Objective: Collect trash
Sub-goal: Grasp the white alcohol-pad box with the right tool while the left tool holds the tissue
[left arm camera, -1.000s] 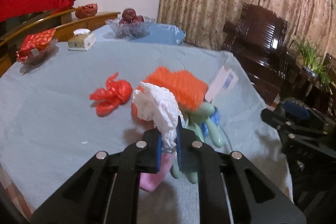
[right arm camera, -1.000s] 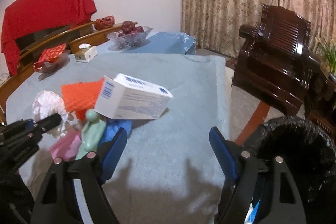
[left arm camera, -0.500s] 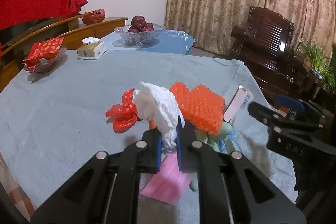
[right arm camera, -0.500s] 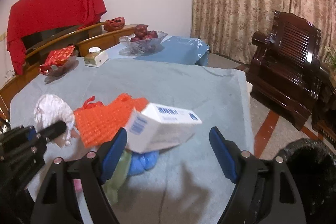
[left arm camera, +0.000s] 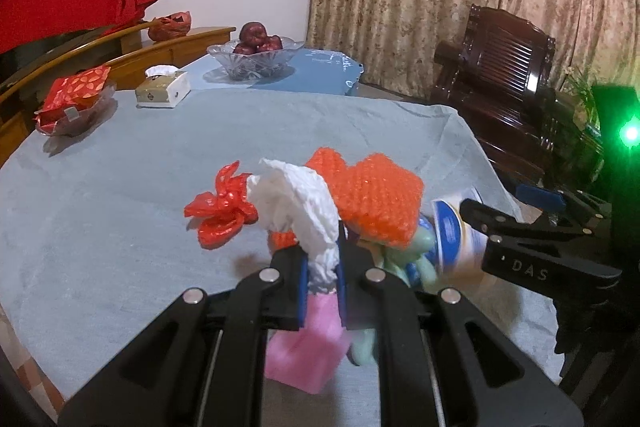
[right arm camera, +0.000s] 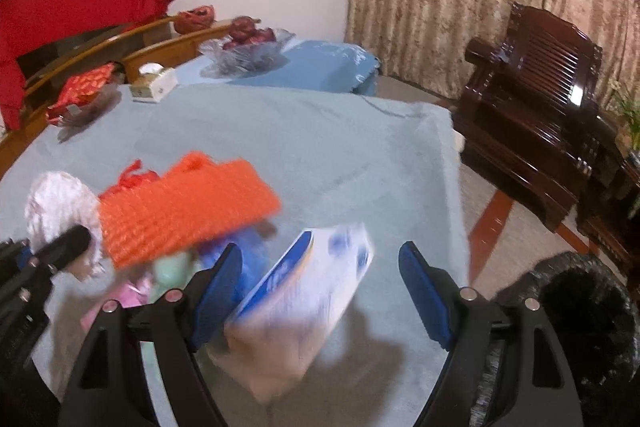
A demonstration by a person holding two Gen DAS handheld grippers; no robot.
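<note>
My left gripper (left arm camera: 322,271) is shut on a crumpled white tissue (left arm camera: 300,207), held just above the table; the tissue also shows in the right wrist view (right arm camera: 60,203). Behind it lie an orange foam net (left arm camera: 376,199), a red plastic wrapper (left arm camera: 220,211), a pink block (left arm camera: 308,351), and green and blue pieces (left arm camera: 416,255). My right gripper (right arm camera: 320,291) is open, its jaws either side of a white and blue carton (right arm camera: 308,299) that stands tilted and blurred. The orange net (right arm camera: 184,207) sits left of the carton.
A black trash bin (right arm camera: 568,327) stands off the table's right edge. At the far side are a glass fruit bowl (left arm camera: 256,55), a tissue box (left arm camera: 162,93) and a red packet on a dish (left arm camera: 74,103). A dark wooden chair (right arm camera: 536,99) stands at the right.
My right gripper has closed in on the carton, which now lies between its open jaws and has tipped. My left gripper has lifted and drawn back a little with the tissue.
</note>
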